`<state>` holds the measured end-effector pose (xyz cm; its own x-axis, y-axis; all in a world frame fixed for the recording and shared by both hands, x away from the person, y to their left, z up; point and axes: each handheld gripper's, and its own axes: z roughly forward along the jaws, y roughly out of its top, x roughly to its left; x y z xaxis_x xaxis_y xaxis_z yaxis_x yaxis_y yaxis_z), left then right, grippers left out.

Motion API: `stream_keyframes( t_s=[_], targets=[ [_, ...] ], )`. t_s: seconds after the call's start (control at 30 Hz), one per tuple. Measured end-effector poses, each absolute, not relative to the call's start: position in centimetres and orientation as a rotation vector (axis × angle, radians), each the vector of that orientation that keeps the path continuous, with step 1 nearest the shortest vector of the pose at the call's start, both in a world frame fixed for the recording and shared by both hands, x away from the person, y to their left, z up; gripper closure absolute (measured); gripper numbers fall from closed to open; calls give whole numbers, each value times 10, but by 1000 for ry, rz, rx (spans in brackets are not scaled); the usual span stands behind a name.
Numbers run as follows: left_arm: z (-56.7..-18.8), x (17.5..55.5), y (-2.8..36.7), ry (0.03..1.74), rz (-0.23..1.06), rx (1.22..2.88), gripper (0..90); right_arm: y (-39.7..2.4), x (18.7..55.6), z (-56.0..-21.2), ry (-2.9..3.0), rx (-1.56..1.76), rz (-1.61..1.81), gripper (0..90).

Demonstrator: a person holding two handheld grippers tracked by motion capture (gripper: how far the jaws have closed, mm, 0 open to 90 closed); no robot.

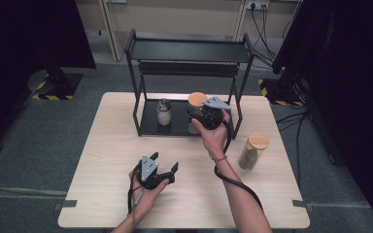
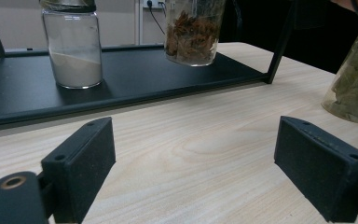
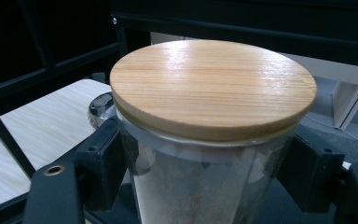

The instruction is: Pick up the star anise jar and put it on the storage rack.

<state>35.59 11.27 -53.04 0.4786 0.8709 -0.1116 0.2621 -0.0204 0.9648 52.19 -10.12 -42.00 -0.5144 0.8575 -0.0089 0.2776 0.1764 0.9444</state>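
Jar [image 3: 212, 140] with wooden lid [image 3: 213, 86] pinched just under the rim by the right gripper [image 1: 209, 114], held at the rack's [image 1: 189, 51] bottom shelf [image 2: 135, 79], base hovering or barely touching, can't tell. Risk: smooth glass slips in the pads, or it bumps the powder jar [image 1: 163, 112] or right post. Left gripper [image 1: 161, 167] rests on the table [image 1: 116, 145], jaws spread, empty. Third jar [image 1: 253, 150] stands well apart

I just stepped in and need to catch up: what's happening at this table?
A person works with a claw in each hand. The right claw is shut on a wooden-lidded glass jar of brown dried matter, at the black rack's bottom shelf, near a jar of white powder. The left claw hangs open and empty over the table. Another wooden-lidded jar stands to the right.
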Motion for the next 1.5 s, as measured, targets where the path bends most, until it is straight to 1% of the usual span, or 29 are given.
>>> stream_keyframes(
  t_s=[0.93,1.5],
  targets=[
    [-530,356,113,1016,651,1559,119,-84,548,-427,1904,1097,1301,256],
    [-530,355,111,1008,659,1560,118,-83,561,-439,1899,1127,1269,256]
  ],
)
